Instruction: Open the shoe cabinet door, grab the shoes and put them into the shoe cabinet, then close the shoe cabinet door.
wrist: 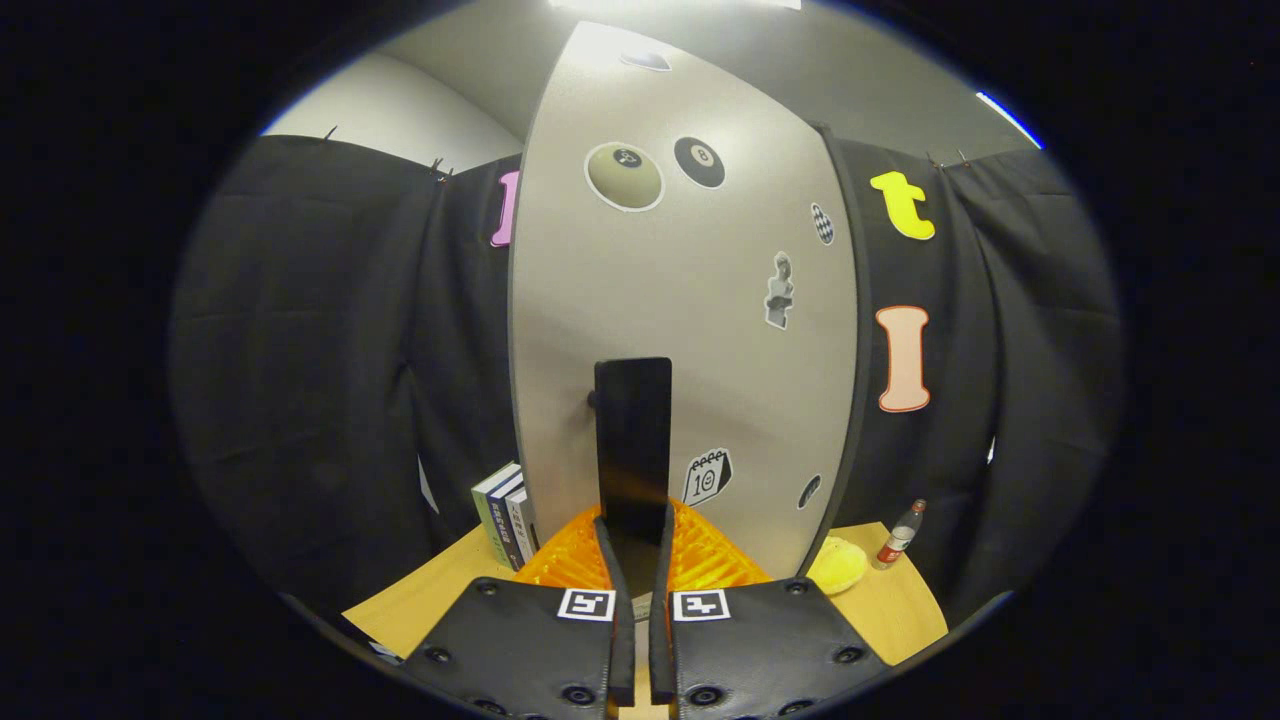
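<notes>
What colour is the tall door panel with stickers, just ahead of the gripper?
Light grey, seen best in the gripper view: the tall door panel with stickers. The gripper is closed on its dark handle.

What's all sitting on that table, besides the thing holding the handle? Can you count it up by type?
Cabinet: 1, its handle pinched in the gripper
Books: 3
Bottle: 1
Yellow round thing: 1
Orange ribbed item: 1
Total: 7

My feed is bright from a ceiling light (pixel 675 3) overhead (it glares on the cabinet door (pixel 690 330)); fisheye bends the edges, centre stays sharp.
</notes>
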`<action>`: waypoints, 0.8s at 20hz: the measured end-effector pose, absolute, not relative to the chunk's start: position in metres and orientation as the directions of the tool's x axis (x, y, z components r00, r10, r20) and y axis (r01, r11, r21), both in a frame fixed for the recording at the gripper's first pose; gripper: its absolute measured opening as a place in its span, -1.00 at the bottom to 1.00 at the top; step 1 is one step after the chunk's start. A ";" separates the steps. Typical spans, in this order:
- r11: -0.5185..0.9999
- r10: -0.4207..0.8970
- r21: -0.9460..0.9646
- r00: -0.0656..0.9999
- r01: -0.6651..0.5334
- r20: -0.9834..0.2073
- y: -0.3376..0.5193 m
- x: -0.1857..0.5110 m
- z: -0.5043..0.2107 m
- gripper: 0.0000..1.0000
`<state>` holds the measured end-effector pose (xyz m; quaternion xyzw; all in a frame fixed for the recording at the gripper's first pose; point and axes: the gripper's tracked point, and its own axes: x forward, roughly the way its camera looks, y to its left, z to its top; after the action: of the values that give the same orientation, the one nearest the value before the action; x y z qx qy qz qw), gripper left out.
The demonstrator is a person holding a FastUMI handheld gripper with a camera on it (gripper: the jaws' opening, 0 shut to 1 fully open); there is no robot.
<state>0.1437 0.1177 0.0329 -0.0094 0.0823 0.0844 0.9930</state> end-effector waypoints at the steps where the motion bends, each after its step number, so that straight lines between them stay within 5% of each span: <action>1: 0.987 0.157 -0.012 0.974 -0.161 -0.165 0.112 0.139 0.034 -0.86; 16: 0.998 0.050 -0.027 0.983 -0.056 -0.174 0.041 0.114 0.035 -0.89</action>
<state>0.1143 0.0412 0.0352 -0.0157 0.0871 0.0267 0.9957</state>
